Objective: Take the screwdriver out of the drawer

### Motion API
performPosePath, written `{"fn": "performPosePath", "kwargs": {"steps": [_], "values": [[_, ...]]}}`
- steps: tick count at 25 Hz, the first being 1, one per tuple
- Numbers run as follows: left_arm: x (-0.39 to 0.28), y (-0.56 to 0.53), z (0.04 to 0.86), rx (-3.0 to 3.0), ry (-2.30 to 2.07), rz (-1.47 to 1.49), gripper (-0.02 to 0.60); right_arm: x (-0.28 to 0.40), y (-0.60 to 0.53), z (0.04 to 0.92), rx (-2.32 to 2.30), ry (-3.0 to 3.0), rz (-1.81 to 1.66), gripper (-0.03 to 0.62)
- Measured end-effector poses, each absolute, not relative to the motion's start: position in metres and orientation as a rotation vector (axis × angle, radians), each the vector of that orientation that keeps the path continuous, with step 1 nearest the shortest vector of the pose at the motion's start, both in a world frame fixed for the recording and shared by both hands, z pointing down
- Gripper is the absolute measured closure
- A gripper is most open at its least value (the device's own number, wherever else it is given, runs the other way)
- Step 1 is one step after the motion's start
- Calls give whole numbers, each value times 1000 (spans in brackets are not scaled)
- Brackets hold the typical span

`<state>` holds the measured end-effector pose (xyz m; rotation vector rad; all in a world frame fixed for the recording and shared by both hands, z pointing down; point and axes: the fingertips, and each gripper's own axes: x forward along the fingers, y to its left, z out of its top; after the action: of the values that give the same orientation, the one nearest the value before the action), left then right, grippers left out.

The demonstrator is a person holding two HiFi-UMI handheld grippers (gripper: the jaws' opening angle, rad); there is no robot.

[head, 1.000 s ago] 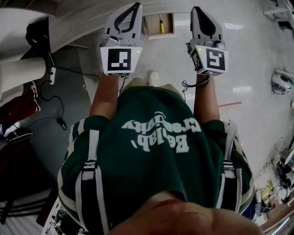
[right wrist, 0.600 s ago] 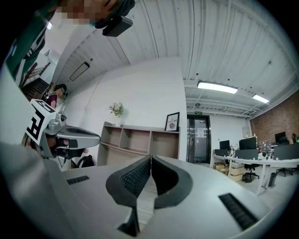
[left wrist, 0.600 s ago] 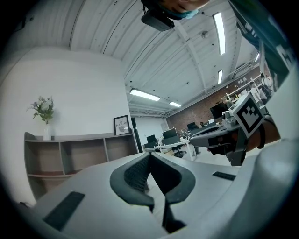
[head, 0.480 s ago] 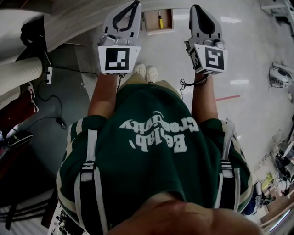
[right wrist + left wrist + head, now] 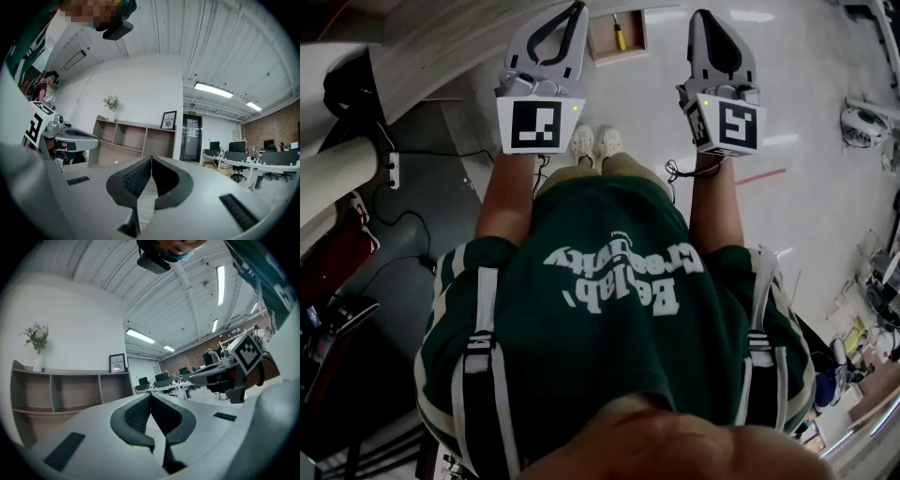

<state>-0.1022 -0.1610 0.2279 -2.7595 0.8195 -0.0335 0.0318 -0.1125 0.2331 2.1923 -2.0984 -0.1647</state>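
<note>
At the top of the head view a small wooden drawer (image 5: 602,42) stands open on the floor, below and ahead of me. A yellow-handled screwdriver (image 5: 619,35) lies in it. My left gripper (image 5: 574,13) and right gripper (image 5: 701,19) are held out level on either side of the drawer, well above it. Both are shut and hold nothing. In the left gripper view the left gripper's (image 5: 150,394) pads meet, and the right gripper (image 5: 220,373) shows at the right. The right gripper's (image 5: 151,159) pads also touch in its own view.
A curved pale counter (image 5: 441,47) runs along the upper left, with cables (image 5: 403,216) on the dark floor beneath. My shoes (image 5: 595,142) show between the arms. A wall shelf unit (image 5: 126,140) and office desks (image 5: 243,164) lie ahead.
In the head view the drawer with the screwdriver has slid toward the top edge, and both shoes have come into sight. The grippers keep their places in the picture, still shut.
</note>
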Motion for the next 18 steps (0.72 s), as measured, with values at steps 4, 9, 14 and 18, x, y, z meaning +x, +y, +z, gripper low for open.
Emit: {"fn": "performPosePath", "kwargs": {"steps": [4,9,14,18], "values": [[-100,-171,236,-2789,830,-19,565,36,-118,233,2205,-2062,-185,560],[-97,-181,242,-2831,901,23,565,37,-129,230,2167,-2082,-219,560],[-81,-195,255,-2824,1017,3,565,53,-143,228,2094,-2163,-280,560],[-42,-200,267,-2772,1136,-65,565,98,-153,234,2015,-2253,-272,560]]}}
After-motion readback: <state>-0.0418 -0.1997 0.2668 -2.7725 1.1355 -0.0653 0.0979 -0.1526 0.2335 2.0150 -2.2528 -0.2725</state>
